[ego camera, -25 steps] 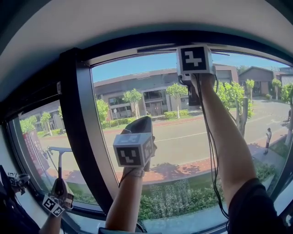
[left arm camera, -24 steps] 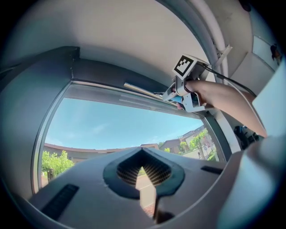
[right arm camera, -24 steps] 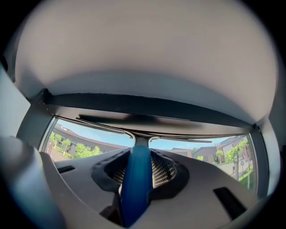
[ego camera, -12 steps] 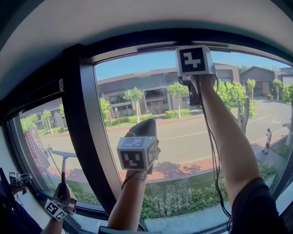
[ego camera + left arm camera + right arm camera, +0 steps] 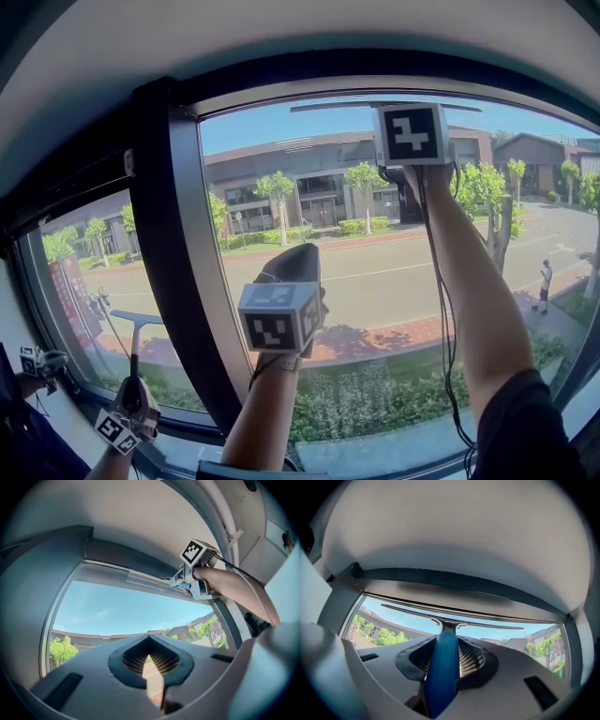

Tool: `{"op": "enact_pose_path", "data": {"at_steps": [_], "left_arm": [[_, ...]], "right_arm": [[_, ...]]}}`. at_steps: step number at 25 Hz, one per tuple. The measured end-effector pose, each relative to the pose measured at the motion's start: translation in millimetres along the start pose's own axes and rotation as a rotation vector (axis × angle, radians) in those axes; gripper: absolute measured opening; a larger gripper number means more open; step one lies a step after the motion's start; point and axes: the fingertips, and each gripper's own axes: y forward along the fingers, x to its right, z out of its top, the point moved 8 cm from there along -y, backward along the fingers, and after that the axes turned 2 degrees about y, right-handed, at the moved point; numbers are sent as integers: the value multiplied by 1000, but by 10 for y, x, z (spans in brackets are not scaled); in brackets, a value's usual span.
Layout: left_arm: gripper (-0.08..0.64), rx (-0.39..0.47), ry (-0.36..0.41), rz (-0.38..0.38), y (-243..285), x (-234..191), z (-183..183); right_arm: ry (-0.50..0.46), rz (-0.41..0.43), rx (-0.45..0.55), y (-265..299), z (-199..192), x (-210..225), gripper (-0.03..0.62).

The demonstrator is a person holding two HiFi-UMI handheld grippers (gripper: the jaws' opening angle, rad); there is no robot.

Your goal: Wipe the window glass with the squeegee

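Across the window glass (image 5: pixel 356 300): a sunlit street and buildings are seen through it.
Window frame (image 5: pixel 173 281): its dark upright is set at the pane's left.
Right gripper (image 5: pixel 450 656): raised high on an outstretched arm, fingers clenched on the blue handle.
Squeegee (image 5: pixel 443 672): held upright, its blade carried level near the top edge of the glass, just beneath the frame.
Left gripper (image 5: pixel 151 660): held lower, fingers drawn together, nothing grasped.
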Motion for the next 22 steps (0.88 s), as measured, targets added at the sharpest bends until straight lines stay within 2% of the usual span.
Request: {"op": "enact_pose_path", "data": {"at_steps": [17,22], "left_arm": [[2,-47,-1,-6,-41,62,-169],[2,-68,-35,-12,-111,140,-319]], "right_arm": [[-16,17,-27,-209,-483,-55,124],[-30,25,-30,-368,-752,-78,124]]}}
